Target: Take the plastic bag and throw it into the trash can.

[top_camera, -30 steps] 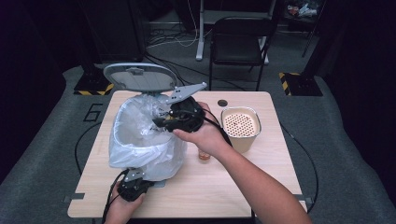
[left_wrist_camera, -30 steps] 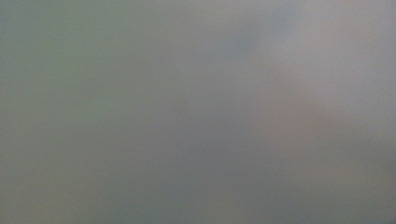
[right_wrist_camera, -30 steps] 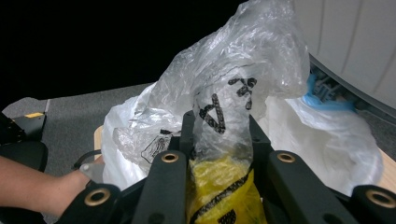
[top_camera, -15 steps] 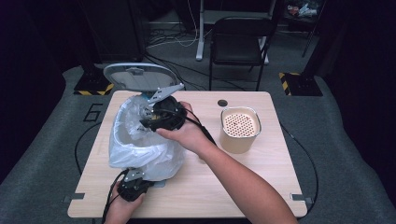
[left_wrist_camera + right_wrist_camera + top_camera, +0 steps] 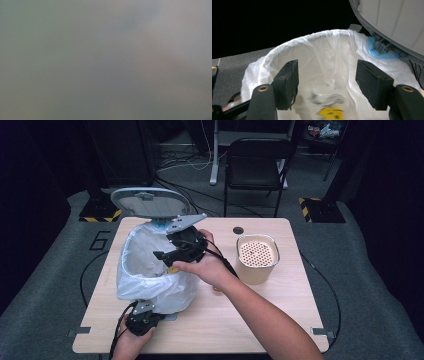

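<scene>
A bin lined with a white plastic bag (image 5: 150, 270) stands on the left of the wooden table (image 5: 260, 320), its grey lid (image 5: 147, 202) raised. My right gripper (image 5: 162, 257) hangs over the bin's mouth, pointing into it. Its jaws have just been opening, and nothing is between its pads (image 5: 287, 83). Below them, inside the bag (image 5: 329, 57), a blurred yellow and white thing (image 5: 330, 112) shows. My left gripper (image 5: 142, 317) sits low at the bin's front foot, its jaws hidden under the bag. The left gripper view is a grey blur.
A beige tub with a perforated lid (image 5: 256, 257) stands right of the bin. A small brown thing (image 5: 217, 291) lies beside the right wrist. A black round spot (image 5: 238, 230) marks the table's far edge. A dark chair (image 5: 257, 160) stands beyond.
The right gripper's jaws have opened over the bin after a short shift to the left. The left hand has stayed put.
</scene>
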A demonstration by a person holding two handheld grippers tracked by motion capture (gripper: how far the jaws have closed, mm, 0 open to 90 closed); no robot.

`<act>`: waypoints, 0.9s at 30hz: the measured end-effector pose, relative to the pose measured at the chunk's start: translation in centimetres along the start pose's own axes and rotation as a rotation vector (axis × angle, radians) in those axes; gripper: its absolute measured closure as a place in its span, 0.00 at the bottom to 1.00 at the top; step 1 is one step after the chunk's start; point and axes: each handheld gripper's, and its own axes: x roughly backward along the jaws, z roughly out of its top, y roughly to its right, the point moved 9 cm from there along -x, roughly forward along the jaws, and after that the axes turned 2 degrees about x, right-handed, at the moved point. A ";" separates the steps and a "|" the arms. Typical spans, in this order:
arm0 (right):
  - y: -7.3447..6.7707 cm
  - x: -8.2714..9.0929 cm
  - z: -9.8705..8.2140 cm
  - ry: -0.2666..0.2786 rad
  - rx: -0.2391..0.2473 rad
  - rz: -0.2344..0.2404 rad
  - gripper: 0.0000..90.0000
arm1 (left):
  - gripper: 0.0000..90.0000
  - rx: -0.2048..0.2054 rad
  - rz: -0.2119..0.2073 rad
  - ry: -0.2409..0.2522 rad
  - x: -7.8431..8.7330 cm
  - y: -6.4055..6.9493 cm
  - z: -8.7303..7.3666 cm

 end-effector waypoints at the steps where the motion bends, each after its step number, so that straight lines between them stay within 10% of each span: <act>1: 0.1 0.4 -0.3 0.002 -0.002 -0.001 0.39 | 1.00 -0.001 0.003 -0.004 0.0 0.0 0.0; 27: 2.5 9.7 -6.3 0.045 -0.070 -0.083 0.40 | 1.00 0.001 0.004 -0.004 0.0 0.0 0.0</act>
